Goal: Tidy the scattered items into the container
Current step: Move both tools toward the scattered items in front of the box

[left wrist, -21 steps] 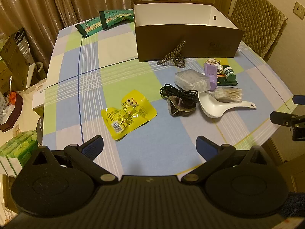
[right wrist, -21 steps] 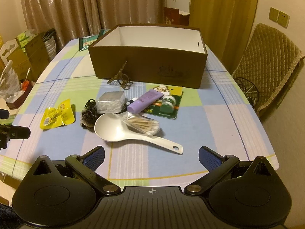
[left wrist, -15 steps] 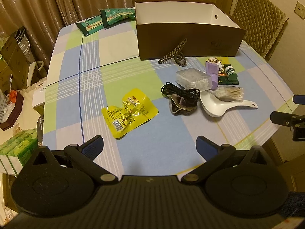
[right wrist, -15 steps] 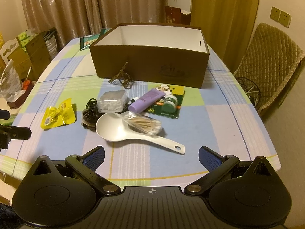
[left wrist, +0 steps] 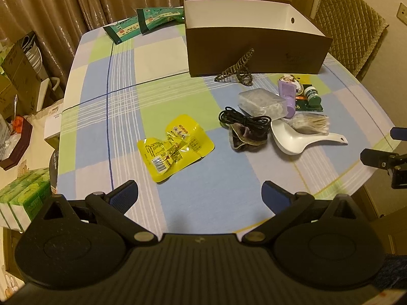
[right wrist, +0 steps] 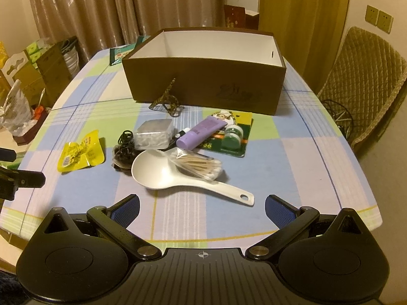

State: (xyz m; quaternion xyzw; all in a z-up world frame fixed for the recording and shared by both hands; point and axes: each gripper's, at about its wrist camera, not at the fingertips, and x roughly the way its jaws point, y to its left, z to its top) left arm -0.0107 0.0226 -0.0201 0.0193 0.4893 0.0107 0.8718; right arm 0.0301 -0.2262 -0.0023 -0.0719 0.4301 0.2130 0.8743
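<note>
This is looking like a home — a dining room. A checked cloth is covering the worktop, and a soft quilted chair is standing beside it. Long curtains are hanging behind, wall sockets are showing, and tissue packs and boxes are sitting around — everyday house things.

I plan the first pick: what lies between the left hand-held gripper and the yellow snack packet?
Only bare checked tablecloth lies between the open left hand-held gripper and the yellow snack packet, as the left wrist view shows.
</note>
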